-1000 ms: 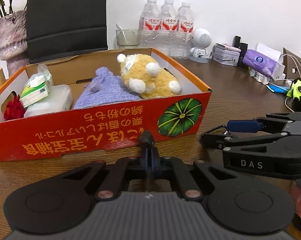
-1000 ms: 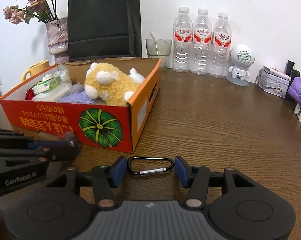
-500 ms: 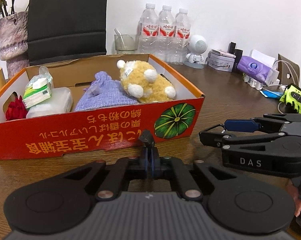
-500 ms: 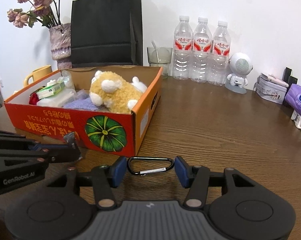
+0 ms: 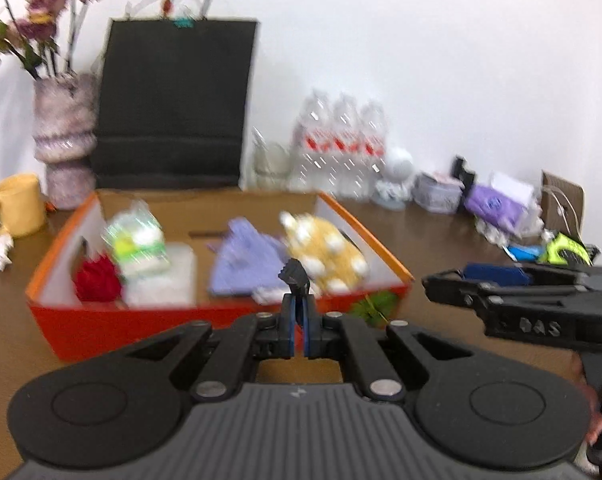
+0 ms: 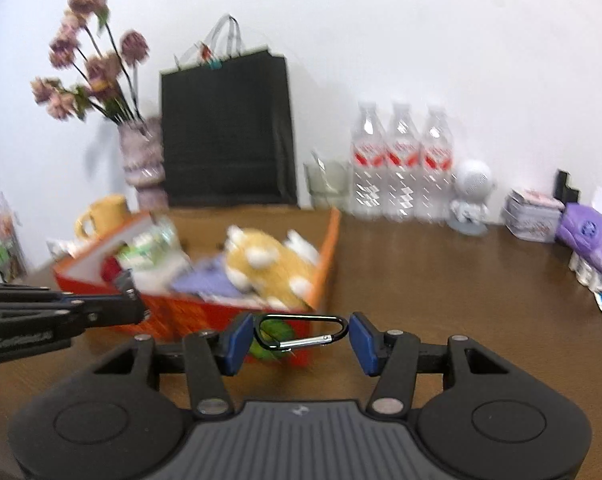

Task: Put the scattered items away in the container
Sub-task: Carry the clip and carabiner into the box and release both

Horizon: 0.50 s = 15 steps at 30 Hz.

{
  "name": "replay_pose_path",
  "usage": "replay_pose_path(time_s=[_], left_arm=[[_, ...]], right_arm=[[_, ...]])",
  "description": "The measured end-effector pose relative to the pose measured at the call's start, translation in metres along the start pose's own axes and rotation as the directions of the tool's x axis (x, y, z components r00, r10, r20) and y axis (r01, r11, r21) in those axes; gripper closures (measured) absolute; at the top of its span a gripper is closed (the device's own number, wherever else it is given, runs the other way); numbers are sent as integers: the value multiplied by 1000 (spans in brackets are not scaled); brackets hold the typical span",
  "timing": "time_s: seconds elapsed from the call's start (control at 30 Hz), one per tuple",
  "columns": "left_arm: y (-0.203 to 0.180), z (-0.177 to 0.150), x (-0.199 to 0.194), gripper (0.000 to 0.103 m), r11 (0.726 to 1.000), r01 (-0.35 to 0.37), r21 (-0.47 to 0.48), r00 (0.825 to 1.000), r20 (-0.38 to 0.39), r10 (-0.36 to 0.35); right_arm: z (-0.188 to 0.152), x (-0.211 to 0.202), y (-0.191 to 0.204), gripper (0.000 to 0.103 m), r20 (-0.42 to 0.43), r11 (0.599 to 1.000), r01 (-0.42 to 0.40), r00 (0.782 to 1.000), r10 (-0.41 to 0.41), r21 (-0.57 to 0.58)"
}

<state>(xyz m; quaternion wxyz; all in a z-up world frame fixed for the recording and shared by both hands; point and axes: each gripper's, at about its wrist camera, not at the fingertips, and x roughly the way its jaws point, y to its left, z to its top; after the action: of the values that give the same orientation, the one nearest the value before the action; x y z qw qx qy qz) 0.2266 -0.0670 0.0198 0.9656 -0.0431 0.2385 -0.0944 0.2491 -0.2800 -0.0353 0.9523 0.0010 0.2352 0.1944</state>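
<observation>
An orange cardboard box (image 5: 221,314) stands on the brown table, holding a yellow plush toy (image 5: 329,248), a purple cloth (image 5: 245,260), tissue packs (image 5: 141,240) and a red item (image 5: 97,280). My left gripper (image 5: 297,312) hangs in front of the box's near wall, shut on a small black ridged piece (image 5: 295,274) that sticks up from its tips. In the right wrist view my right gripper (image 6: 301,332) is shut on a black carabiner (image 6: 305,342), held lengthwise between the blue pads, before the box's near corner (image 6: 329,248). Each gripper shows in the other's view: the right (image 5: 441,284), the left (image 6: 135,306).
Behind the box stand a black paper bag (image 5: 173,104), a vase of dried flowers (image 5: 65,136), a yellow mug (image 5: 19,204), a glass (image 6: 327,184) and three water bottles (image 6: 401,168). A white robot figure (image 6: 471,196), a tin and a purple pack (image 6: 589,236) line the right.
Both grippers have risen, so the views now look down into the box from higher. Both grips are unchanged, and the picture is blurred by the motion.
</observation>
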Motion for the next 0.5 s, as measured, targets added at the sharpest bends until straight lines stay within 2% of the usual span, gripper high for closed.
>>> replay_pose_path(time_s=[0.17,0.27,0.33,0.43,0.5], left_arm=[[32,28,2,99,998,-43,-51,997,66,47],[54,38,12,99,993,-84,-88,993,75,91],[67,42,21,99,989,-109,-96,991,68,115],[82,47,38,99,988,-120,-94,992,40,124],[87,49,51,99,989,-127,-79,991,19,129]], right_arm=[[28,26,39,51,15,998,-47,999,48,-42],[42,52,59,51,10,998,-58,998,58,-40],[49,73,69,51,-8,999,-42,999,42,-35],[55,106,82,51,-41,998,33,999,-36,-51],[56,120,84,51,-61,997,46,997,-50,-54]])
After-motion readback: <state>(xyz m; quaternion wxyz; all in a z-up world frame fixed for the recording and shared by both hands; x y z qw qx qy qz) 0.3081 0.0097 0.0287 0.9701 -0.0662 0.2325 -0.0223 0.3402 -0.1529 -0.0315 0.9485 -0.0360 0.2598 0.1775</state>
